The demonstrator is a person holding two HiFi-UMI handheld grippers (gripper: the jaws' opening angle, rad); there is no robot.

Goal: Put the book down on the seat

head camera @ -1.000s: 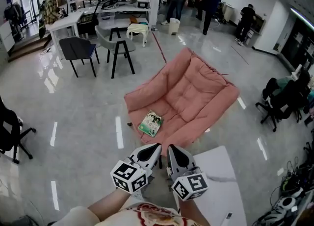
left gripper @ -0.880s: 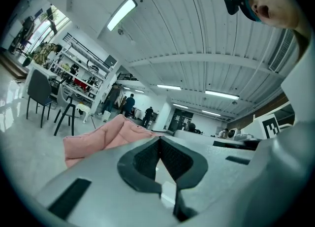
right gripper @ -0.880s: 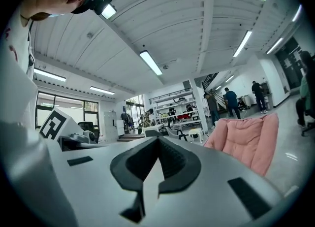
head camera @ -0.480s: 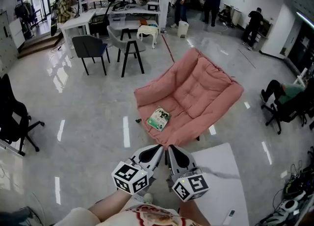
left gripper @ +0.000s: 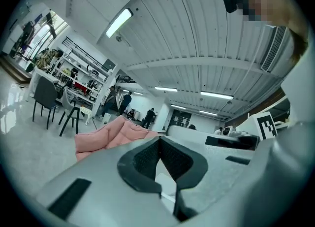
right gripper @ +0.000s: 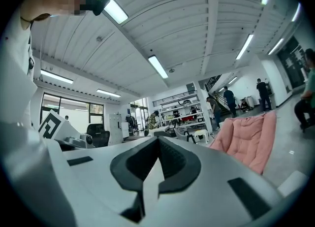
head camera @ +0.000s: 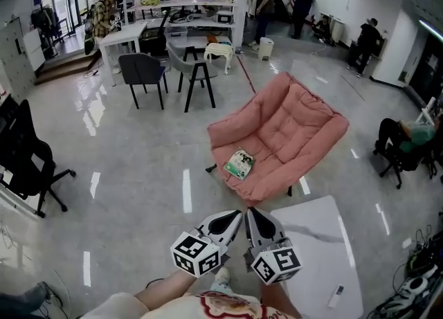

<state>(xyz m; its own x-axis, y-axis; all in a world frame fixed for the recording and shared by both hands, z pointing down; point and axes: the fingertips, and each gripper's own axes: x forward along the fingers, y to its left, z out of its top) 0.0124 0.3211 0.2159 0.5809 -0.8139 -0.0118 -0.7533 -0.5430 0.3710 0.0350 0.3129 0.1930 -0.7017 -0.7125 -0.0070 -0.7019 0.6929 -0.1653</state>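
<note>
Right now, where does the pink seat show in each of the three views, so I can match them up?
Head view: the pink seat is right of centre, with the book on its near left edge.
Left gripper view: the seat is low, left of centre.
Right gripper view: the seat is at the far right, about mid-height.
Shared landmark: the white shelving behind the seat.

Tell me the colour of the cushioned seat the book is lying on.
The seat is salmon pink; the head view shows it best.
</note>
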